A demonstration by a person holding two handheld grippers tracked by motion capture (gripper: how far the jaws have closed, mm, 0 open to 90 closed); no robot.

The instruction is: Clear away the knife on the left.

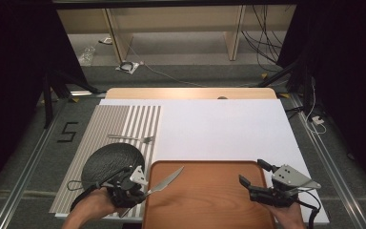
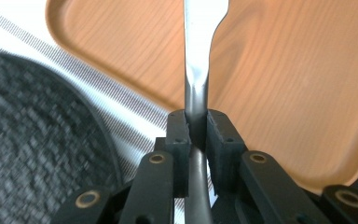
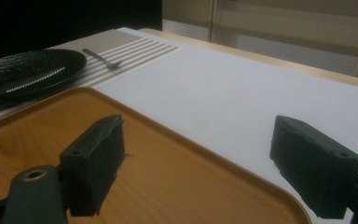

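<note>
A steel table knife [image 1: 166,182] is clamped by its handle in my left gripper [image 1: 132,190]; its blade reaches out over the left end of the wooden tray [image 1: 209,210]. In the left gripper view the jaws squeeze the knife [image 2: 195,74] above the tray [image 2: 279,79]. Behind the gripper a black textured plate [image 1: 109,161] rests on the striped placemat [image 1: 100,129], with a fork [image 1: 132,139] lying past it. My right gripper [image 1: 253,173] hovers open over the tray's right end, with nothing between its fingers [image 3: 95,161].
A white sheet [image 1: 224,126] covers the table beyond the tray. In the right gripper view the plate [image 3: 28,70] and the fork [image 3: 101,59] lie far off to the left. The table's far wooden edge [image 1: 190,92] borders the floor with cables.
</note>
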